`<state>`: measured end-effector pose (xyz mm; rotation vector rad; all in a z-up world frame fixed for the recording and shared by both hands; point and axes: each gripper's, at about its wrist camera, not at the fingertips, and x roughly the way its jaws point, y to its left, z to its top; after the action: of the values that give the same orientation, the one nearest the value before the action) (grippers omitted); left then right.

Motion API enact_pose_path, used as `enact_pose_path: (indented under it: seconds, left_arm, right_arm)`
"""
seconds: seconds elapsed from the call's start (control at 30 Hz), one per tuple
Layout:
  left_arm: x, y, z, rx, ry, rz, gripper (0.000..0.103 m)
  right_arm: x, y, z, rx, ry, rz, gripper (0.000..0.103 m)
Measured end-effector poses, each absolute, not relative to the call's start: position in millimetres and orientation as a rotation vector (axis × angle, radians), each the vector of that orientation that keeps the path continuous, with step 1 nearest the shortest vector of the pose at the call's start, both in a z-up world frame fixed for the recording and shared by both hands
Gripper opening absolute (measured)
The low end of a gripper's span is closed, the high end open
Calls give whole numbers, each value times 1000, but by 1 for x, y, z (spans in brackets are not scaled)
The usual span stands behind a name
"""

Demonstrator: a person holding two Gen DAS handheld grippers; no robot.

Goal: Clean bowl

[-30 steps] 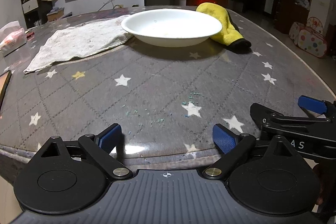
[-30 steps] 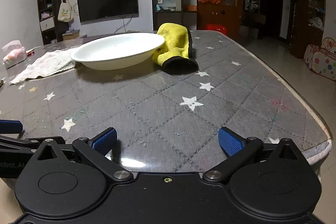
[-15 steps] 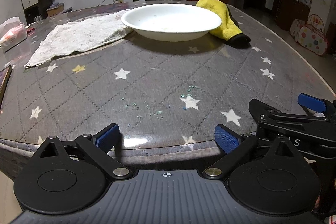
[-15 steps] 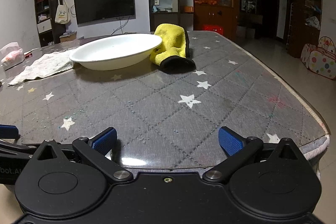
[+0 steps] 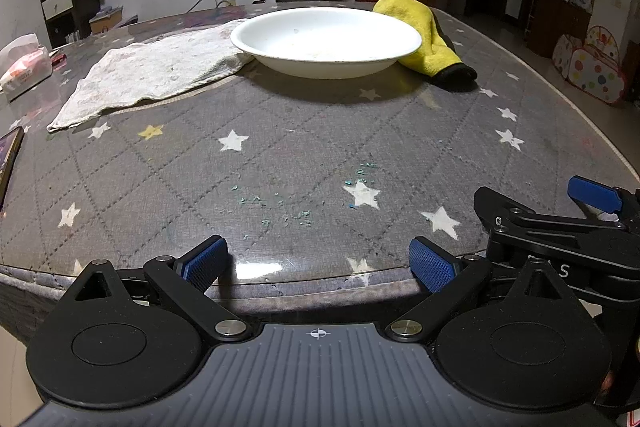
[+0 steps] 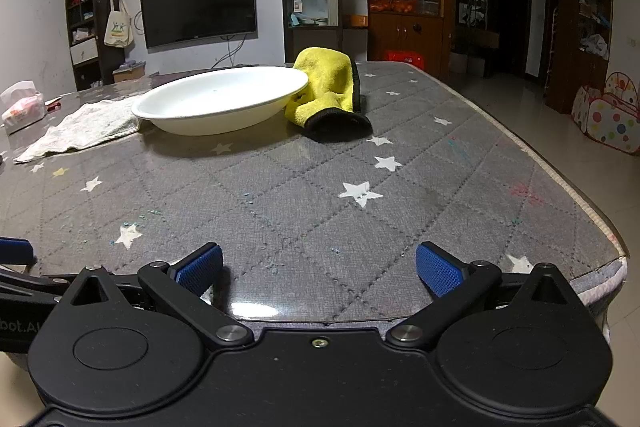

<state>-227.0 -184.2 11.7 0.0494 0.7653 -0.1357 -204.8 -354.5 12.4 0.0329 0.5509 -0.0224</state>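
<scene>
Left wrist view: the left gripper [image 5: 318, 263] sits at the near edge of the worktop [image 5: 280, 163], its blue-padded fingers [image 5: 204, 261] spread wide apart with nothing between them. The white bowl [image 5: 326, 41] stands upright at the far side of the worktop, well apart from the gripper. A few pale specks show on its inner surface. A grey-white rag [image 5: 152, 73] lies flat to the bowl's left, its far corner tucked against the bowl's base. A yellow mitt [image 5: 424, 43] with a black cuff lies just right of the bowl, touching its rim. Small teal crumbs [image 5: 280, 203] dot the star-patterned cover in the near middle. The right gripper [image 5: 568, 227] shows at the near right, beside the left one.

Right wrist view: the right gripper [image 6: 320, 269] hangs over the near edge of the worktop [image 6: 360, 195], its fingers [image 6: 438, 269] parted wide and empty. The bowl [image 6: 220, 99] sits far and to the left, with the yellow mitt [image 6: 328, 87] touching its right rim and the rag [image 6: 84, 127] on its left. A tissue pack [image 6: 22, 107] lies at the far left edge.
</scene>
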Motion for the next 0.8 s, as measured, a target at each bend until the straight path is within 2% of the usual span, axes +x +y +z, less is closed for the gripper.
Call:
enact_pose_path:
  seconds: [0.8]
  left_arm:
    - [-218,-186,15,60,835,-141,100]
  right_arm:
    - [-195,-354,20,29,595,-27,103]
